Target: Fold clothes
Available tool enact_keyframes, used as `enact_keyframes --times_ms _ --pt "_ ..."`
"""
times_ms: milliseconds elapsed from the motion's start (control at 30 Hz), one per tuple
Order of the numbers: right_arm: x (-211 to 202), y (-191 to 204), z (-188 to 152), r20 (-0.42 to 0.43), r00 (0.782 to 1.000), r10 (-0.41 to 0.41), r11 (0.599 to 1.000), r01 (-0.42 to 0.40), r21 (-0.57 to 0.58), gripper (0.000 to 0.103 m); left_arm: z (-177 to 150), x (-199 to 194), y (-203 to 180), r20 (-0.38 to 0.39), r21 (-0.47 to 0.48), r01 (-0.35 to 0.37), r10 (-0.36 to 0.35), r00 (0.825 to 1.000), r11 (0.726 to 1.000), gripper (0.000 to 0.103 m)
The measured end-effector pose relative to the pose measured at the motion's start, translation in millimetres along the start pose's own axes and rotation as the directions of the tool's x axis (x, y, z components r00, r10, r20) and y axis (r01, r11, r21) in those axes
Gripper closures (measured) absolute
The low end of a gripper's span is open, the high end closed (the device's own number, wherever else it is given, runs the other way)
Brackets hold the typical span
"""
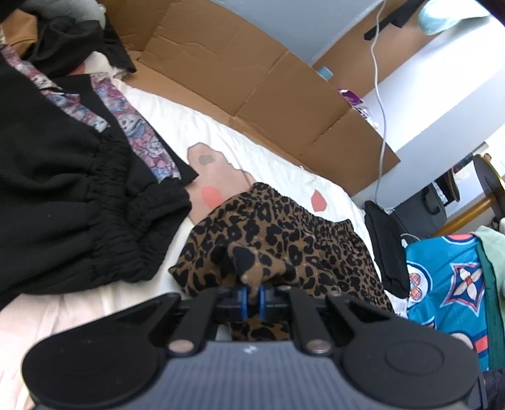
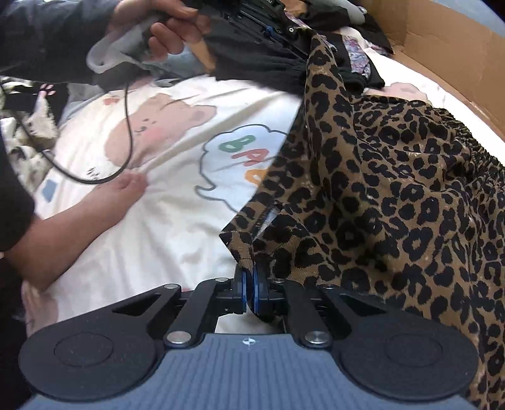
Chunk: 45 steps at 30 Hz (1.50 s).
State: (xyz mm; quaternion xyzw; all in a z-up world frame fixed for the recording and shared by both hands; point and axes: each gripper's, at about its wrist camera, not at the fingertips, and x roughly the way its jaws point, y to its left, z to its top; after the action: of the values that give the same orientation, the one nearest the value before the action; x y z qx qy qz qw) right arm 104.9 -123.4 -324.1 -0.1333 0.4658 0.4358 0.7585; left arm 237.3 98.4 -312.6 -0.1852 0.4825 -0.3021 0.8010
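Observation:
A leopard-print garment (image 1: 284,239) with an elastic waistband lies bunched on the white bed sheet (image 1: 202,132). My left gripper (image 1: 252,295) is shut on a pinched fold of it, lifted off the bed. In the right wrist view the same leopard-print garment (image 2: 394,195) drapes across the right half, and my right gripper (image 2: 249,284) is shut on a hem corner of it. The other end of the cloth rises to the left gripper, held by a hand (image 2: 164,28) at the top.
Black clothes with a patterned trim (image 1: 79,164) are piled on the left of the bed. A flattened cardboard box (image 1: 252,75) lines the far side. A blue patterned cloth (image 1: 448,284) lies at right. A bare forearm (image 2: 79,217) rests on the cartoon-print sheet (image 2: 176,132), under a black cable (image 2: 126,126).

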Motion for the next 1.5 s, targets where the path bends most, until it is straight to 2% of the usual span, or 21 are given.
enact_keyframes --times_ms 133,300,367,433,467,533,567,667,700,800,933,1100,1200,1233,1267,1333,1400,1500 --pt "-9 -2 -8 -0.027 0.999 0.030 1.000 -0.030 0.009 0.101 -1 -10 4 -0.010 -0.048 -0.004 0.003 1.000 0.999 0.095" --pt "-9 -6 -17 -0.081 0.996 0.044 0.998 -0.041 0.044 0.095 -15 -15 21 -0.068 -0.085 -0.095 0.089 0.994 0.992 0.095" --pt "-13 -11 -18 -0.082 0.994 0.072 0.994 -0.064 0.093 0.089 -23 -15 33 -0.096 -0.111 -0.145 0.135 0.986 0.983 0.095" --pt "-19 -17 -17 -0.060 0.990 0.127 0.981 -0.116 0.158 0.077 -32 -15 45 -0.124 -0.134 -0.193 0.177 0.976 0.972 0.095" --pt "-21 -19 -16 -0.047 0.987 0.150 0.973 -0.139 0.185 0.076 -36 -14 51 -0.137 -0.145 -0.214 0.195 0.971 0.966 0.095" --pt "-26 -20 -14 -0.017 0.987 0.162 0.963 -0.154 0.222 0.062 -43 -12 63 -0.161 -0.173 -0.244 0.217 0.963 0.954 0.095" --pt "-27 -21 -12 0.000 0.988 0.156 0.960 -0.152 0.235 0.061 -45 -12 67 -0.166 -0.184 -0.250 0.221 0.961 0.951 0.094" --pt "-18 -22 -7 -0.004 0.997 0.078 0.958 -0.073 0.279 0.061 -47 -12 72 -0.171 -0.187 -0.270 0.239 0.956 0.945 0.090" --pt "-12 -21 -6 -0.020 0.998 0.062 0.958 -0.054 0.280 0.061 -47 -13 72 -0.168 -0.181 -0.274 0.245 0.955 0.944 0.086" --pt "9 -14 -1 -0.061 0.997 0.036 0.964 -0.019 0.264 0.061 -47 -13 71 -0.161 -0.163 -0.274 0.249 0.955 0.948 0.082" --pt "26 -4 7 -0.100 0.995 -0.016 0.966 0.041 0.256 0.059 -46 -14 67 -0.145 -0.144 -0.256 0.236 0.961 0.956 0.060" --pt "42 -2 15 -0.130 0.987 -0.099 0.963 0.128 0.237 0.054 -45 -13 63 -0.114 -0.140 -0.225 0.210 0.971 0.964 0.060" --pt "51 -1 12 -0.158 0.979 -0.131 0.962 0.164 0.217 0.055 -43 -10 65 -0.082 -0.152 -0.195 0.184 0.979 0.969 0.060" --pt "51 0 11 -0.161 0.978 -0.134 0.965 0.166 0.202 0.058 -42 -8 66 -0.075 -0.155 -0.187 0.177 0.981 0.970 0.060" --pt "50 1 11 -0.163 0.978 -0.131 0.969 0.161 0.188 0.065 -41 -5 66 -0.073 -0.156 -0.182 0.173 0.982 0.971 0.060" --pt "44 1 10 -0.172 0.979 -0.111 0.974 0.142 0.177 0.090 -40 0 66 -0.081 -0.153 -0.180 0.169 0.982 0.972 0.060" --pt "36 -3 7 -0.179 0.981 -0.080 0.974 0.116 0.196 0.097 -39 5 64 -0.092 -0.141 -0.176 0.164 0.982 0.974 0.061" --pt "23 -7 1 -0.184 0.982 -0.050 0.970 0.091 0.224 0.101 -40 7 62 -0.104 -0.145 -0.165 0.151 0.983 0.976 0.079"
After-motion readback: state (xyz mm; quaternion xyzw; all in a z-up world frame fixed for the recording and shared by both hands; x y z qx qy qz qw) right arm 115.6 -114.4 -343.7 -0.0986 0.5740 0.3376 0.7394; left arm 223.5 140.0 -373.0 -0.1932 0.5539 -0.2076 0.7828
